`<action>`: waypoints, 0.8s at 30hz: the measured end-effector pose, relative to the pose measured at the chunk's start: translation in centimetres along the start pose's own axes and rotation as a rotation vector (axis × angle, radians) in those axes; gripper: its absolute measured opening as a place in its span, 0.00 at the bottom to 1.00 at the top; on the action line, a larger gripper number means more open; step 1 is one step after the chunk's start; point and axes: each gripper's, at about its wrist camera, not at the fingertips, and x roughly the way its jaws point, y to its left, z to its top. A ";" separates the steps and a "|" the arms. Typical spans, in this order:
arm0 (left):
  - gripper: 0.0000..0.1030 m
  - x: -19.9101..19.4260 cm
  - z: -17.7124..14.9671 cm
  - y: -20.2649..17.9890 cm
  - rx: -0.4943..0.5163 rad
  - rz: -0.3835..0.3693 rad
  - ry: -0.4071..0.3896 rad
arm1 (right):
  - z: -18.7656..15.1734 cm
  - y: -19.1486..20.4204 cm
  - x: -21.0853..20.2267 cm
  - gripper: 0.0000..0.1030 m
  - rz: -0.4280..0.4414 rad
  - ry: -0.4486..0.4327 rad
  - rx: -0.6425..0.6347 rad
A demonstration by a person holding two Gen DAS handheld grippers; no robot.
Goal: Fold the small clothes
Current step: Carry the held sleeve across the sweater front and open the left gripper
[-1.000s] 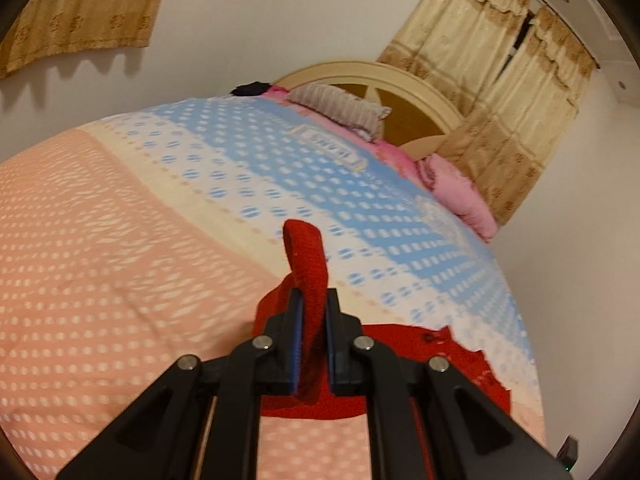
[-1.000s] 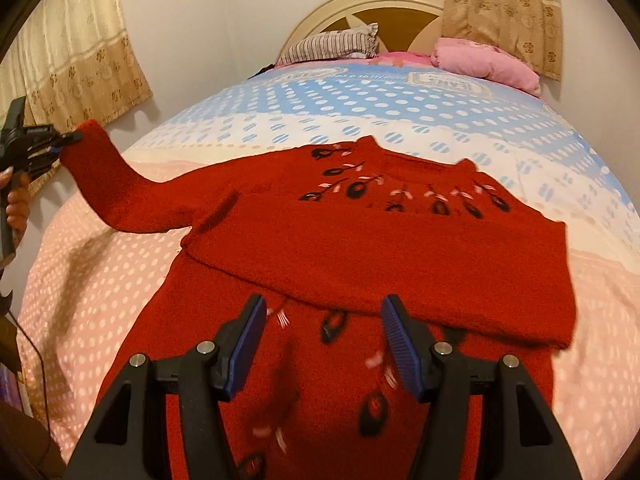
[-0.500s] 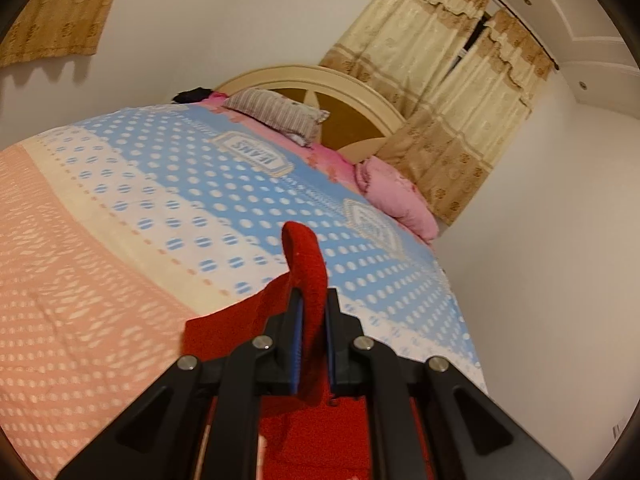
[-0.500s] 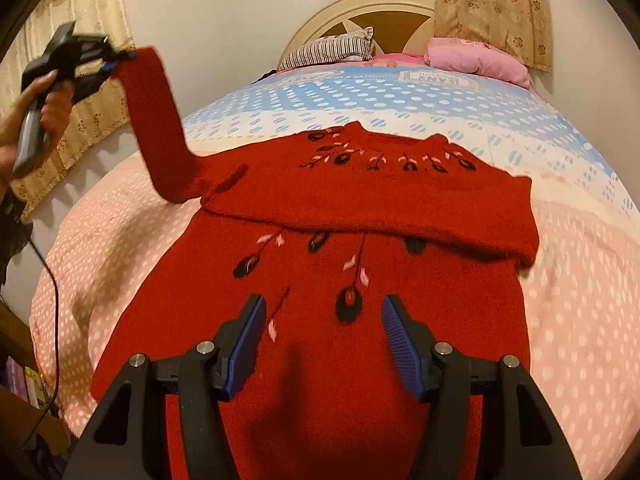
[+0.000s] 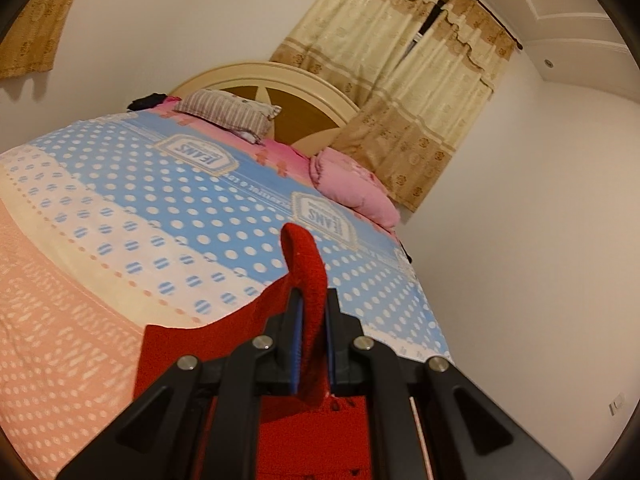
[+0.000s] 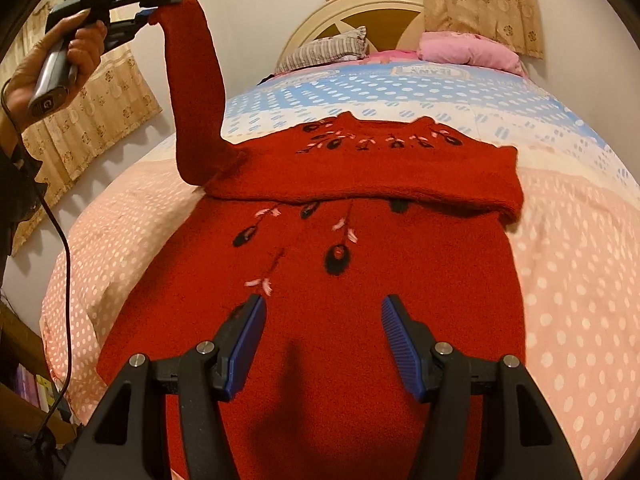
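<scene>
1. Left wrist view: the left gripper [image 5: 310, 344] has its jaws pinching the cuff of the red sweater's sleeve [image 5: 306, 276], raised above the bed [image 5: 120, 216]. The thin knit could slip free.
2. Right wrist view: the right gripper [image 6: 322, 344] hovers with jaws spread and empty over the red sweater [image 6: 360, 264] lying flat on the bed; pulling the lifted sleeve [image 6: 196, 92] could drag the body askew.

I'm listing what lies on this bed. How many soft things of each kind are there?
Red sweater: 1
Striped pillow: 1
Pink quilt: 1
Dotted bedspread: 1
Dark bundle by the headboard, too small to identify: 1
Total: 5
</scene>
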 end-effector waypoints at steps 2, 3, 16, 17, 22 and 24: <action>0.10 0.4 -0.4 -0.9 0.003 -0.018 0.009 | 0.1 -0.4 0.0 0.59 -0.014 -0.002 0.019; 0.10 0.7 -0.6 -1.6 0.011 -0.027 0.016 | 0.1 -0.4 -0.1 0.59 -0.012 -0.002 0.021; 0.10 5.0 -4.4 -8.9 0.102 -0.103 0.111 | -1.0 -0.9 1.7 0.59 -0.008 0.040 0.029; 0.10 5.3 -4.8 -9.1 0.104 -0.104 0.121 | -1.0 -0.9 1.8 0.59 -0.008 0.040 0.030; 0.10 7.6 -7.8 -10.6 0.127 -0.108 0.165 | -1.2 -0.9 1.9 0.60 -0.008 0.038 0.027; 0.12 8.9 -10.2 -11.5 0.196 -0.073 0.166 | -1.4 -0.9 1.9 0.62 -0.007 0.033 0.023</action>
